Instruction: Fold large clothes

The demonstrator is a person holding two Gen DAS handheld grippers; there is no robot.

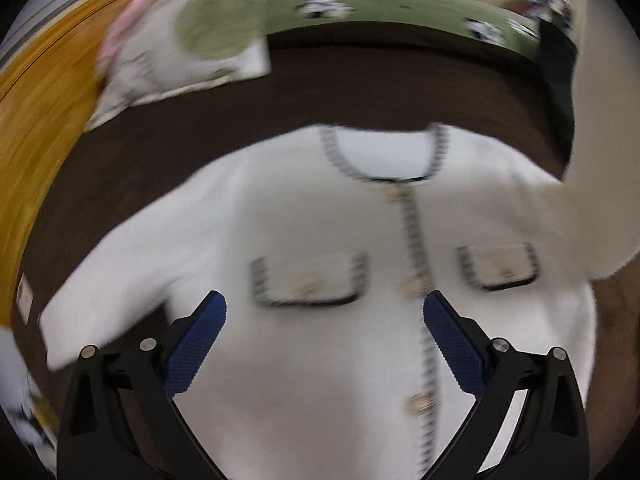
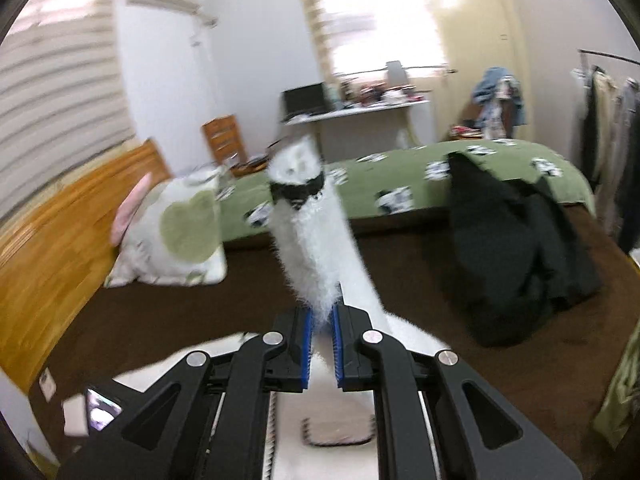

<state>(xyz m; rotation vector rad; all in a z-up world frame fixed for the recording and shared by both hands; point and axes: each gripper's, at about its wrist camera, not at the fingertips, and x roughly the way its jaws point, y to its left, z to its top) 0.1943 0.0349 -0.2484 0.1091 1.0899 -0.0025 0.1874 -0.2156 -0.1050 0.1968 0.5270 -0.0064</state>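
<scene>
Right gripper (image 2: 321, 330) pinches the jacket (image 1: 320, 240) sleeve (image 2: 316, 248), lifted ahead. Left gripper (image 1: 325, 312) spread above the jacket's front, flat on brown bedcover (image 1: 360, 88). Pillow (image 2: 176, 232), green blanket (image 2: 400, 172), desk (image 2: 360, 110) beyond.

Light: daylight, window (image 2: 372, 12) blown out | Blur: motion smear, both views | Edges: fisheye bending, dark corners

Left tool (image 1: 325, 312) agape, right tool (image 2: 320, 320) clamped
</scene>
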